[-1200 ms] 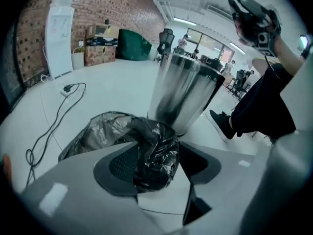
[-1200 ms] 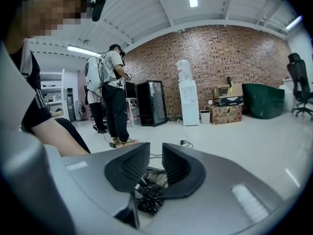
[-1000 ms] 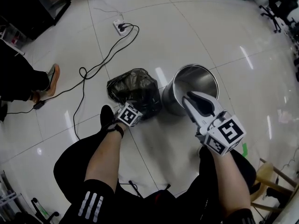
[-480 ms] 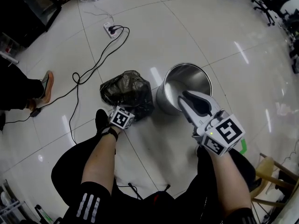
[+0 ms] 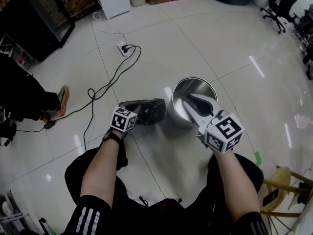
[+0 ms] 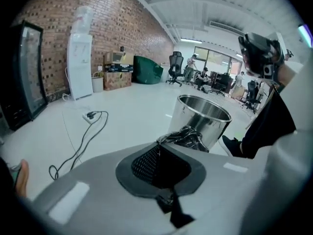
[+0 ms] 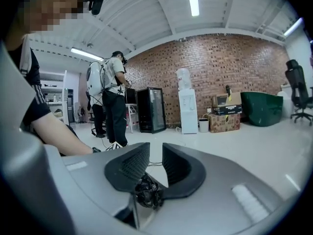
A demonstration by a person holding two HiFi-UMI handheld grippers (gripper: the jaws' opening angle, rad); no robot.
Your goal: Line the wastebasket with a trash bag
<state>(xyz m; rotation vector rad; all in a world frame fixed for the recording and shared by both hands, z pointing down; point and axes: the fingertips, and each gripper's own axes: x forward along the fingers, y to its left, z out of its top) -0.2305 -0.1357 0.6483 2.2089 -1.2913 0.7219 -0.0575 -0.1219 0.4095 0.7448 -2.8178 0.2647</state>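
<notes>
- My left gripper (image 5: 137,112) has its fingers closed on the black trash bag (image 5: 150,110), which is bunched just left of the wastebasket (image 5: 177,115).
- My right gripper (image 5: 189,100) has its fingers apart, gripping nothing, over the wastebasket's near rim.
- The steel wastebasket stands upright and open on the white floor (image 5: 234,48).
- Farther off, a black cable (image 5: 110,79) runs to a power strip (image 5: 122,48).

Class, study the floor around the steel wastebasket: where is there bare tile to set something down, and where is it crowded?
Bare tile: the wide stretch beyond and right of the wastebasket, up to the office chair. Crowded: left of it, where the trash bag, the cable and the power strip are.
</notes>
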